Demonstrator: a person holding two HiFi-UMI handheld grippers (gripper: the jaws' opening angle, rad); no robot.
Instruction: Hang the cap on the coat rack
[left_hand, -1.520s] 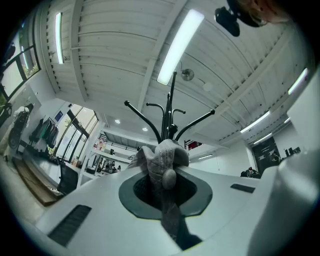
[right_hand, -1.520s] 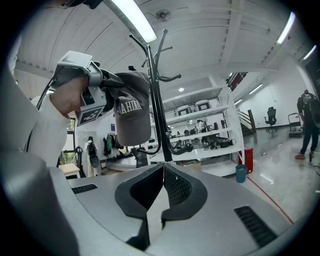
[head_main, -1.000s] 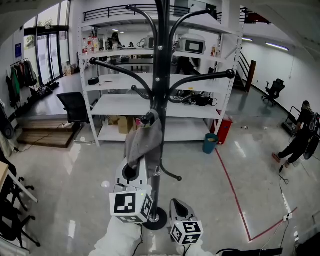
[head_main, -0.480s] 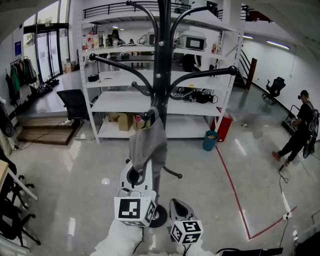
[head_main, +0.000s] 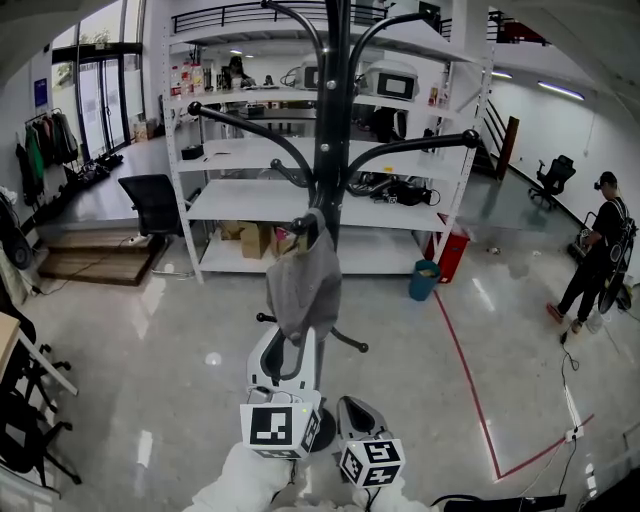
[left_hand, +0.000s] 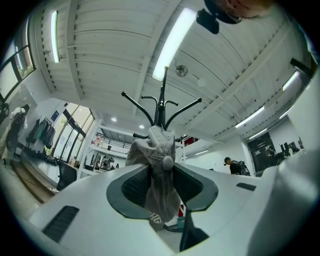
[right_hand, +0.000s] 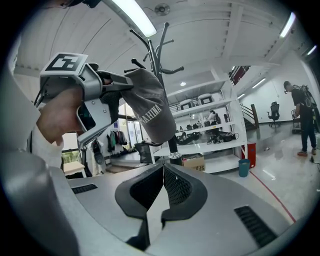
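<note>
Grey fabric cap (head_main: 303, 285) hanging, apparently seated, on a lower hook of the black metal coat rack (head_main: 333, 150); left gripper (head_main: 288, 352), jaws just opened around it, should next withdraw downward; right gripper (head_main: 357, 412) closed, empty.

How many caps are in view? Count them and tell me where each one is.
1. The cap hangs on a low hook of the rack. No other shows, though the far shelves are too small to check.
</note>
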